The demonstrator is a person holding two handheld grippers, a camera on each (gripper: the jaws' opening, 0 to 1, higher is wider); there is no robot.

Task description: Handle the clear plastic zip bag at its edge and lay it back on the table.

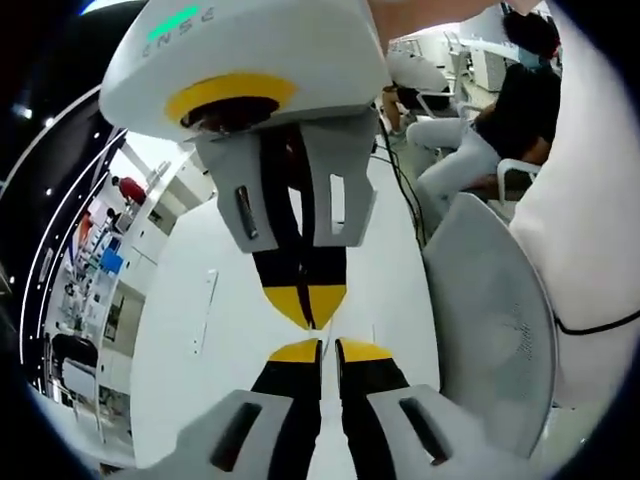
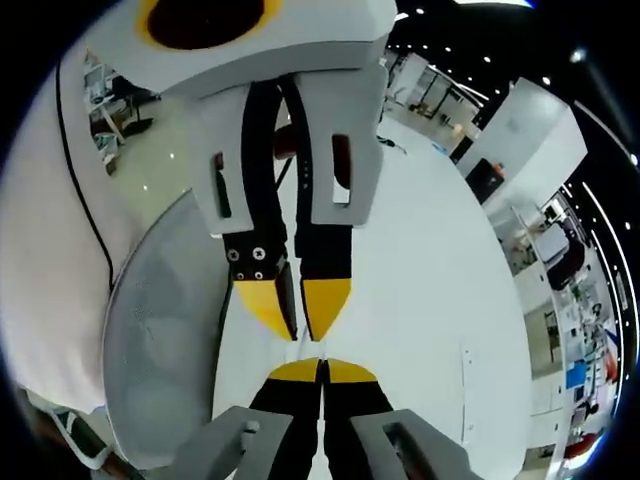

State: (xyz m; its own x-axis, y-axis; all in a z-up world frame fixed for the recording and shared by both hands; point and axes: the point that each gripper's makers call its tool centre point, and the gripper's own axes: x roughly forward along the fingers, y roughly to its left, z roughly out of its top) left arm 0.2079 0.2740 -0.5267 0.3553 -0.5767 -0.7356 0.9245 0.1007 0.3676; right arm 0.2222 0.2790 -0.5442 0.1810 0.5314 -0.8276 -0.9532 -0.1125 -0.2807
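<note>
Two tools meet tip to tip: left tool (image 1: 329, 349), right tool (image 2: 322, 369).

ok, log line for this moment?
left gripper: jaws nearly closed, thin gap | right gripper: shut | tips facing, close | below: white table

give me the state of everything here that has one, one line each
left tongs: yellow tips shut together, nothing seen between them
right tongs: yellow tips shut together, nothing seen between them
white table: bare where it shows
grey mesh-backed office chair: standing beside the table, unoccupied
person in dark top: seated in the background
</note>
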